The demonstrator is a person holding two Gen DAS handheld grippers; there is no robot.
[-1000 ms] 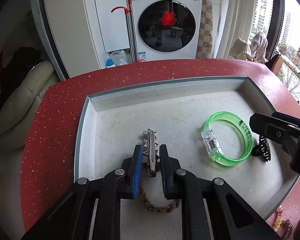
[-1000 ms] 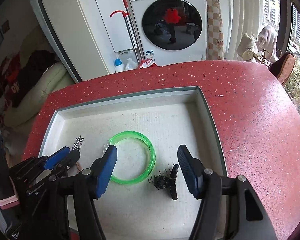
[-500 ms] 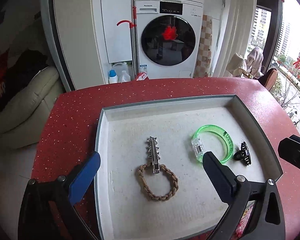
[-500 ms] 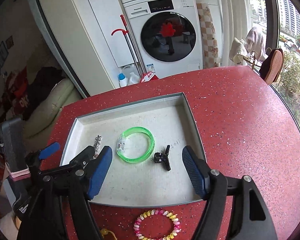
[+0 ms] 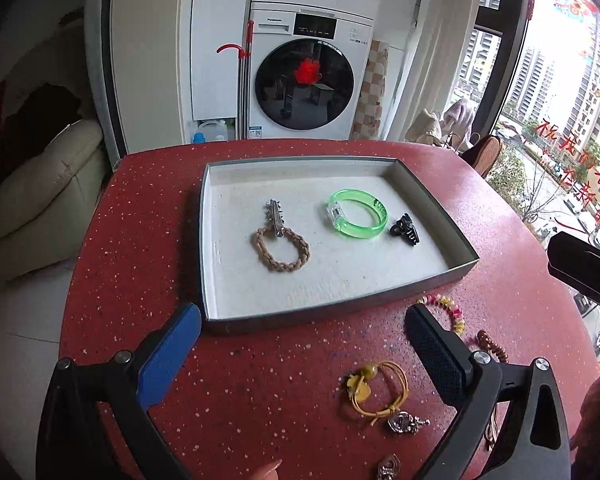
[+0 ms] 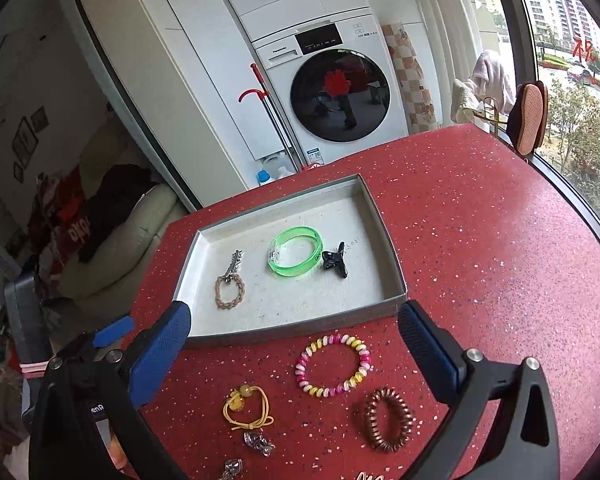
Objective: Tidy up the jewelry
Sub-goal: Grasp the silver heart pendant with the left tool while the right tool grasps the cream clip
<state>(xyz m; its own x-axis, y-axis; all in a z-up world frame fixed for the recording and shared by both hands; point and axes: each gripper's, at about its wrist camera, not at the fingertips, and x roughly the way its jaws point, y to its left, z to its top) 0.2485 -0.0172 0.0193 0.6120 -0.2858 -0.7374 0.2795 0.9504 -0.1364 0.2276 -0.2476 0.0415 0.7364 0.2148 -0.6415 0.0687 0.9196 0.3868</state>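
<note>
Left gripper [image 5: 302,344] is seen spread to its widest, jaws just opened, nothing between the pads; only bare red worktop [image 5: 260,380] is framed in the lower centre of its view. Right gripper [image 6: 294,344] is likewise seen spread wide, jaws just opened, nothing pinched or touched. The grey tray [image 6: 292,330] is noted at mid-frame, holding a braided band with spiked silver clip [image 5: 280,240], a green bangle [image 5: 358,214] and a black claw clip [image 5: 405,230], each lying apart. On the worktop, below the tray in the right view, a pink-yellow coil bracelet [image 6: 332,364], a brown coil tie [image 6: 388,420] and a yellow cord tie [image 6: 246,406] are recorded.
</note>
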